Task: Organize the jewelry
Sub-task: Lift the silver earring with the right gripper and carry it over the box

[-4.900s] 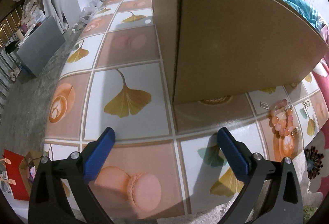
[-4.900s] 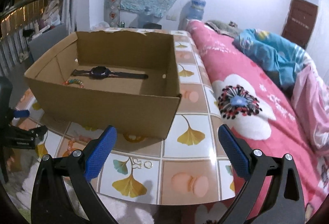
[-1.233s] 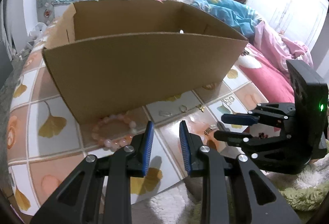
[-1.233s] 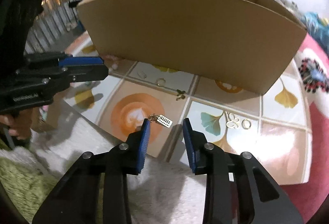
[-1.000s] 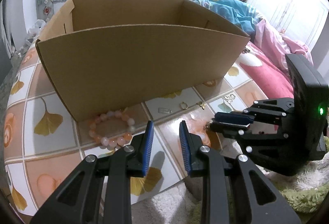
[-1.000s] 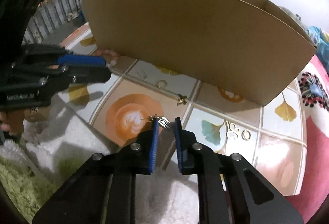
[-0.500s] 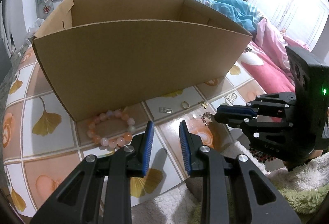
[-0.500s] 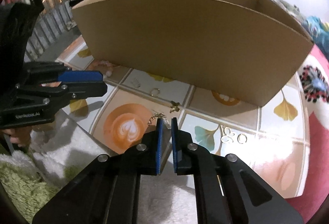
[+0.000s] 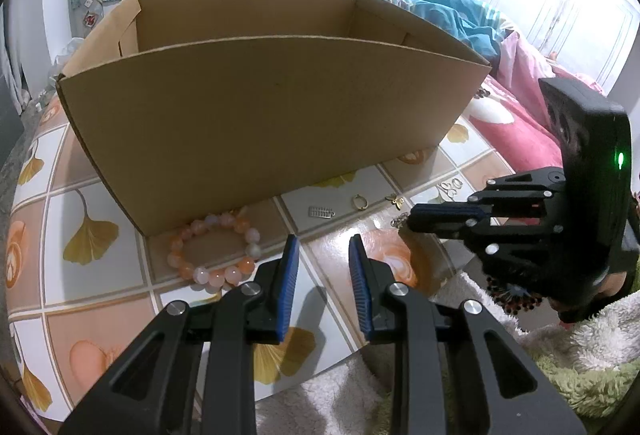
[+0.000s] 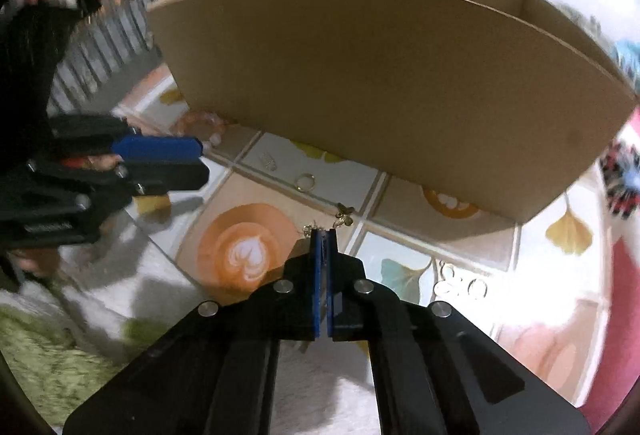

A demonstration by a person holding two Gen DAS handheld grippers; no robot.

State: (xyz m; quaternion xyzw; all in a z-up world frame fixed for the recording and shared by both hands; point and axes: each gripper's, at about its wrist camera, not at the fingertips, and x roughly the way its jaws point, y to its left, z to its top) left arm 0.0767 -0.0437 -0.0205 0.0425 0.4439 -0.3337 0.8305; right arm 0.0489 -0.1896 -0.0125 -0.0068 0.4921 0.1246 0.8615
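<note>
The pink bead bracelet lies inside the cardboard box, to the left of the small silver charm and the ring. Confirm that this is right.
Not quite. The pink bead bracelet lies outside the cardboard box, on the tiled tabletop against the foot of its front wall. The left wrist view shows this. The rest holds: it is to the left of the small silver charm and the ring.

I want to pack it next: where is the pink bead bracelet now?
In the left wrist view the pink bead bracelet lies on the tiled table, lower left, touching the cardboard box corner.
</note>
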